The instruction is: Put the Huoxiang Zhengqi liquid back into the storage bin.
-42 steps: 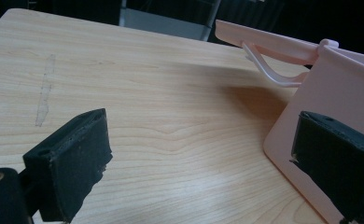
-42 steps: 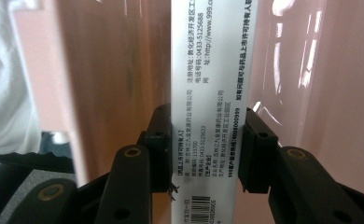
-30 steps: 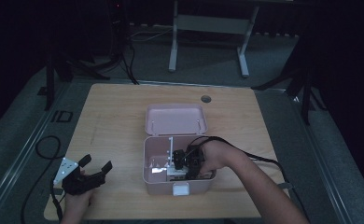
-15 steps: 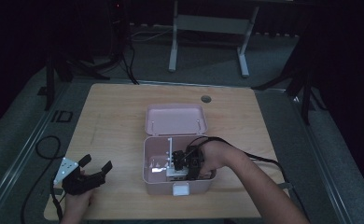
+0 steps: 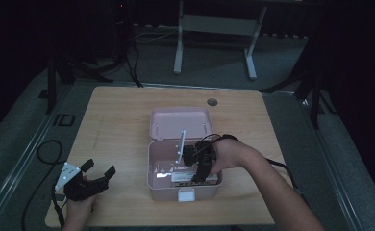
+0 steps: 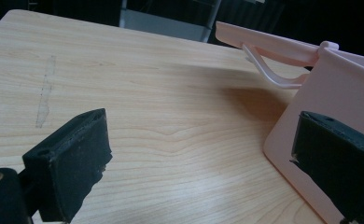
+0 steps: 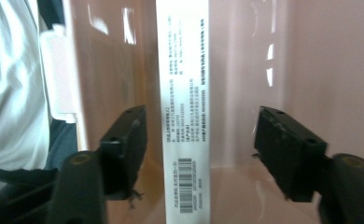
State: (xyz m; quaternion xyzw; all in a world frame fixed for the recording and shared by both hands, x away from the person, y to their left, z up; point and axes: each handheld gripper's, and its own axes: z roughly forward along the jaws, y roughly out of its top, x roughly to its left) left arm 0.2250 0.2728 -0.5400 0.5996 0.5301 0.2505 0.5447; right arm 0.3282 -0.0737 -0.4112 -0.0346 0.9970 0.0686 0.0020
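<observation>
High view first: against the frames from a second ago almost nothing has moved. My right tongs (image 5: 195, 168) are still down inside the open pink box (image 5: 151, 169), at much the same spot over its near half, and the left tongs (image 5: 100, 167) still rest on the desk (image 5: 118, 120) well to the left of the box, with their jaws spread wide. The lid (image 5: 178, 122) lies folded back behind the box.

So I read this as a pause over the pick, not progress. In the right gripper view the tongs (image 7: 201, 135) are open wide, and the white carton (image 7: 183, 93) with its printed label and barcode stands on edge between the jaws, against the box's pink inner wall. It sits nearer one jaw than the other; that jaw is just beside it, the far one well apart. I see no contact on either side, so nothing is gripped yet.

For the work, my judgement is that the reach is done and the squeeze is what remains. I would centre the jaws on the carton before closing, or the near jaw may push it over.

From the left gripper view, those tongs (image 6: 203, 154) point across bare wood at the box's outer wall (image 6: 343, 93), close enough to steady it if it slides.
</observation>
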